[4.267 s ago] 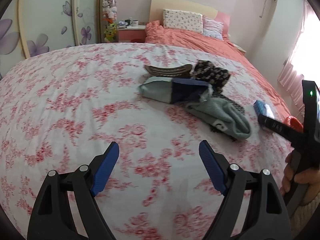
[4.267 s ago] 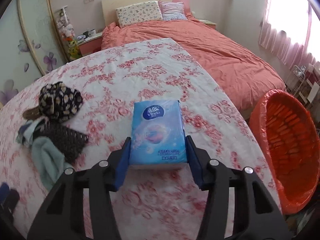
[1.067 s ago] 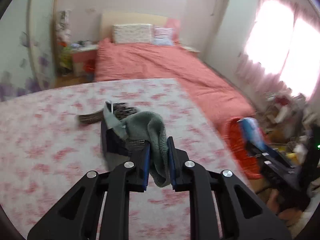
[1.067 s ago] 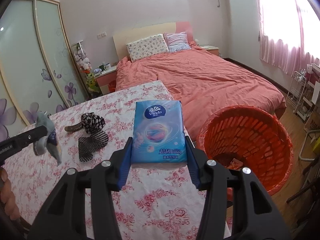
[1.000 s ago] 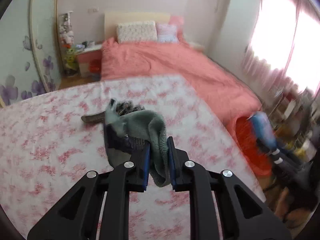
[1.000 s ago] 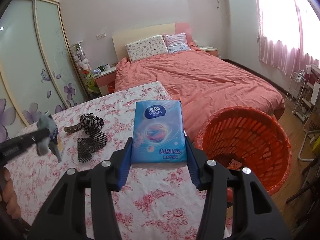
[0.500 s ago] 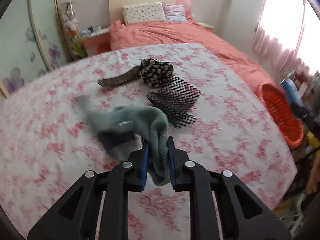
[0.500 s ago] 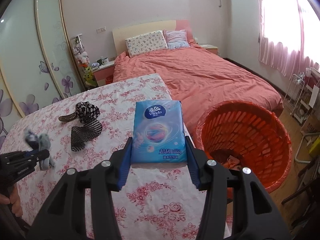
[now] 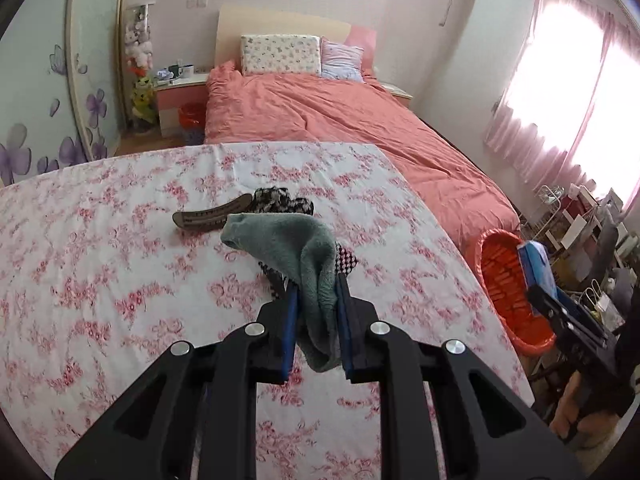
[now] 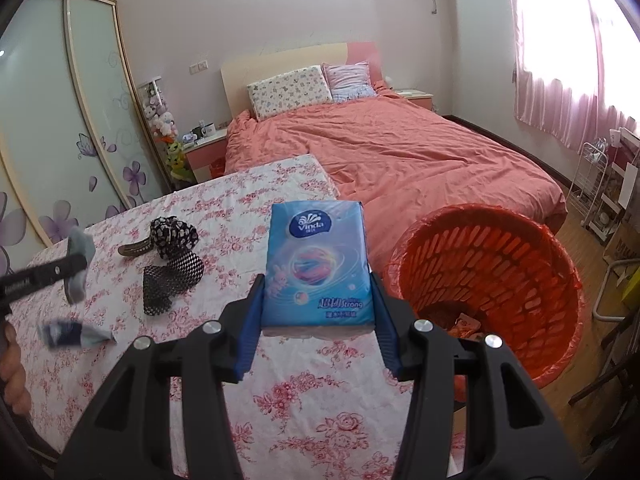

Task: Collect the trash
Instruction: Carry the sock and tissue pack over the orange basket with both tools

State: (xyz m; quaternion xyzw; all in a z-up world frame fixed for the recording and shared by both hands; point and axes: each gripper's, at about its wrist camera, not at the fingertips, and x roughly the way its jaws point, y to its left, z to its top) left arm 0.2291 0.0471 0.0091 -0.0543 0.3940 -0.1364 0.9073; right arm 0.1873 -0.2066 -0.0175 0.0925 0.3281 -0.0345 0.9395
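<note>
— Two claws, both full. The left claw point(image 9: 316, 300) is clamped on a grey-green sock point(image 9: 296, 248), which bunches up between the blue pads point(image 9: 290, 328) and droops out below them, held above the worktop point(image 9: 100, 280) with its pink floral cloth.

— And the right one?

— The right claw point(image 10: 318, 312) grips a blue Vinda tissue pack point(image 10: 318, 268) by its two long sides, label facing up. It hangs over the right edge of the worktop, just beside the orange basket point(image 10: 492, 264).

— Where does that basket stand?

— On the floor, off the worktop's right edge, between it and the bed point(image 10: 400, 152). Some wrappers lie at its bottom; I cannot tell what they are.

— What lies on the worktop itself?

— Toward the near-left corner, a small blue-and-pale bundle point(image 10: 74, 332), blurred, so I cannot say whether it rests on the cloth. Further in, near the middle, a black mesh piece point(image 10: 172, 276). Beyond and touching it, a black-and-white spotted cloth point(image 10: 174, 234), with a brown curved strip point(image 10: 134, 249) lying just to its left.

— And past the far edge?

— The bed with a coral quilt and two pillows point(image 10: 290, 90), a pink nightstand point(image 10: 204, 148) to its left, and sliding doors point(image 10: 80, 120) with purple flowers along the left wall.
</note>
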